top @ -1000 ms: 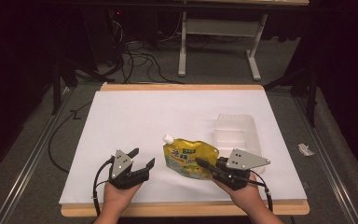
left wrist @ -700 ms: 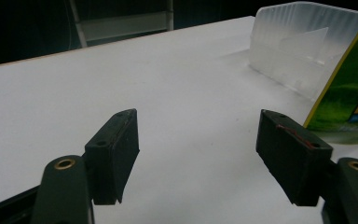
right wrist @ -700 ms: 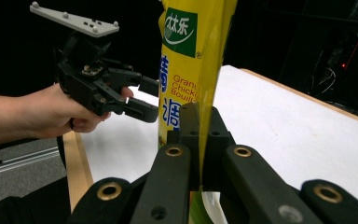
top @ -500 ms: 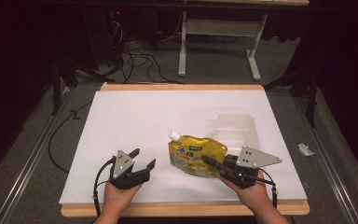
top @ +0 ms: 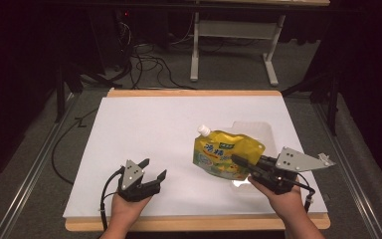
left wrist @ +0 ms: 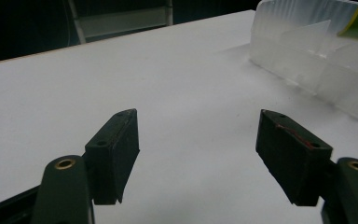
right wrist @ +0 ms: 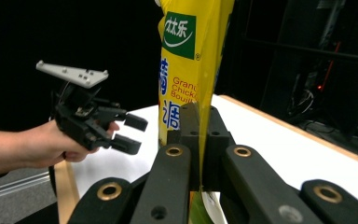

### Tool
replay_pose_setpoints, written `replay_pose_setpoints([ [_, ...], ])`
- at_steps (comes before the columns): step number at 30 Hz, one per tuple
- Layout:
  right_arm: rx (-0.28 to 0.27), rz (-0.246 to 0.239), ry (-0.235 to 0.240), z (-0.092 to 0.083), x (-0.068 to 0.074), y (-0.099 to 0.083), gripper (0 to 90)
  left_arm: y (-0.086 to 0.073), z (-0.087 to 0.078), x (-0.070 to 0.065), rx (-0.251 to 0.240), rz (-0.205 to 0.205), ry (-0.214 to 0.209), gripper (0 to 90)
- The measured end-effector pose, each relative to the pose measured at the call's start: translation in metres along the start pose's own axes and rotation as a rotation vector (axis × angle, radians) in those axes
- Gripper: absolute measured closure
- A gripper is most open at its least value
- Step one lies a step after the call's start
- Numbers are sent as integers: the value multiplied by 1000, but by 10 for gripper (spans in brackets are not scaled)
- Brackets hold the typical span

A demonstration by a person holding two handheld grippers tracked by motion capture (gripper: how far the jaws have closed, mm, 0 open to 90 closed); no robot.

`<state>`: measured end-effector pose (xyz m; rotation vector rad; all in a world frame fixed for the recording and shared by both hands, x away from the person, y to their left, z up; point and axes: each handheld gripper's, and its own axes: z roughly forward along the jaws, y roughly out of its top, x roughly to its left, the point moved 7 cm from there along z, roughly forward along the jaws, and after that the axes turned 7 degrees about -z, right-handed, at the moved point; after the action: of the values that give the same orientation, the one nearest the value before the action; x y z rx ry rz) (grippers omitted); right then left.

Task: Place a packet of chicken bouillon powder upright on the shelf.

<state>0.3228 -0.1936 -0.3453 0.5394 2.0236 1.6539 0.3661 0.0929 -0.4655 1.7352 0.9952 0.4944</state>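
A yellow and green spouted pouch (top: 225, 155) with a white cap hangs lifted above the white table sheet (top: 159, 129), right of centre. My right gripper (top: 239, 161) is shut on its lower edge; in the right gripper view the pouch (right wrist: 189, 60) stands up between the pressed jaws of that gripper (right wrist: 200, 133). My left gripper (top: 153, 170) rests near the front left of the sheet, jaws open and nothing between them. In the left gripper view its fingers (left wrist: 114, 151) stand wide apart over bare sheet.
A clear plastic tray (top: 258, 130) lies behind the pouch at the right; it also appears in the left gripper view as a clear tray (left wrist: 317, 56) at top right. A wooden table edge (top: 194, 222) runs along the front. Cables and a desk frame (top: 234, 45) lie beyond.
My right gripper has risen and shifted right, lifting the pouch off the sheet and tilting it upright. The left gripper has stayed put.
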Motion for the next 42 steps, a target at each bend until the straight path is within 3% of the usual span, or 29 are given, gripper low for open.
replay_pose_setpoints([
  [8, 40, -20, -31, -15, -22, 4, 900, 0, -2, 1, 0, 1, 0, 306],
  [20, 69, 8, -93, -38, -46, -2, 900, -1, -1, -1, 13, 7, -11, 306],
  [31, 82, 16, -136, -55, -58, -9, 900, -2, 0, -3, 15, 8, -18, 307],
  [42, 101, 32, -154, -65, -62, -22, 900, -3, 2, -5, 26, 16, -25, 306],
])
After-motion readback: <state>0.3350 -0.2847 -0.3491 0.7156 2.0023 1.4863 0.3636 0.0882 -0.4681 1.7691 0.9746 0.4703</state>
